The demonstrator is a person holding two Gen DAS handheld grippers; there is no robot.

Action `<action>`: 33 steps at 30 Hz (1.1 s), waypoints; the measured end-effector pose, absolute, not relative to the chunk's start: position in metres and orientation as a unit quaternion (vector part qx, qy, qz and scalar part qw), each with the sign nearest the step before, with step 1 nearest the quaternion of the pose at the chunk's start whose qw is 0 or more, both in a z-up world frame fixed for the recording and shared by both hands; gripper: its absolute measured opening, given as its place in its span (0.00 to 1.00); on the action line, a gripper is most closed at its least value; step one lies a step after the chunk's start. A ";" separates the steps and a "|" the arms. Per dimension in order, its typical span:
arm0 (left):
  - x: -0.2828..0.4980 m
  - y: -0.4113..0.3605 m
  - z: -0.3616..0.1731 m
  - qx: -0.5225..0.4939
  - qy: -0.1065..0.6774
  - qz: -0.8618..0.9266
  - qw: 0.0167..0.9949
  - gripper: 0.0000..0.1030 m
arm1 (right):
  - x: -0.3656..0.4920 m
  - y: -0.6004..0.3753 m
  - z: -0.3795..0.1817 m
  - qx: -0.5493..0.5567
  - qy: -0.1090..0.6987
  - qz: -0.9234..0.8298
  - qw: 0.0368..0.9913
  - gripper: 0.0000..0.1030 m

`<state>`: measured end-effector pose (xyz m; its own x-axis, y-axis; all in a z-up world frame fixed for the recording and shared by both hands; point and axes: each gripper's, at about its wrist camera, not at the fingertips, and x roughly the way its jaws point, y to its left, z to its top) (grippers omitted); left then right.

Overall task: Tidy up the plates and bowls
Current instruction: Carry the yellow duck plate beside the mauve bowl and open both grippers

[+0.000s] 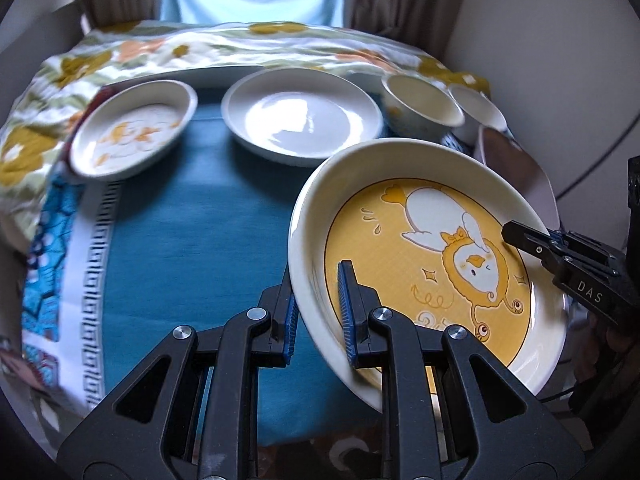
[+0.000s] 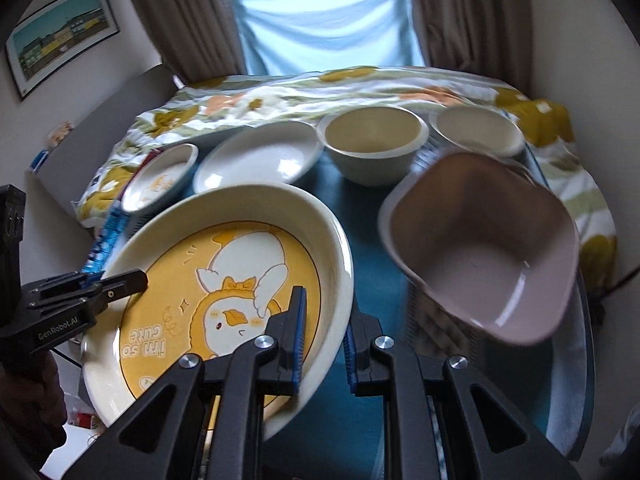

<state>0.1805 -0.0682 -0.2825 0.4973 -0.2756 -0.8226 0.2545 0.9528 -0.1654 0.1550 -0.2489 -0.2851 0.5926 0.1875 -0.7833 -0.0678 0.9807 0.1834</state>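
My left gripper (image 1: 318, 312) is clamped on the near rim of the duck plate (image 1: 432, 264), one blue pad inside the well and the other under the outer wall, so the rim runs between my fingers. From that view the plate spreads forward and to the right of the gripper, lifted off the blue cloth (image 1: 192, 220) and tilted, its left edge lower and its face turned up toward me.

My right gripper (image 2: 324, 340) grips the opposite rim of the same plate (image 2: 224, 304) the same way: left pad on the yellow well, right pad outside the wall. Here the plate lies forward and left of the gripper. In each view the other gripper's black finger reaches over the far rim (the left one (image 2: 120, 282) shows at the plate's left edge in the right view, the right one (image 1: 532, 240) at its right edge in the left view).

The plate is slightly oval; its long axis runs roughly from one gripper to the other. The duck's head points toward the right gripper.

Behind it on the cloth sit 2 more plates, a small printed one (image 1: 132, 132) and a plain white one (image 1: 300, 120), then 2 pale bowls (image 2: 372, 136) (image 2: 478, 128). A mauve tub (image 2: 480, 248) stands tilted just right of the duck plate.
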 end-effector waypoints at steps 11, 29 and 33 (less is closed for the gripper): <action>0.187 -0.089 -0.323 0.020 0.469 -0.160 0.869 0.16 | 0.152 -0.265 -0.332 0.054 0.443 0.063 0.893 0.16; 0.180 -0.089 -0.326 0.045 0.466 -0.140 0.872 0.31 | 0.142 -0.274 -0.336 0.092 0.455 0.065 0.883 0.19; 0.174 -0.085 -0.311 0.045 0.467 -0.127 0.874 0.32 | 0.130 -0.277 -0.322 0.089 0.454 0.063 0.884 0.19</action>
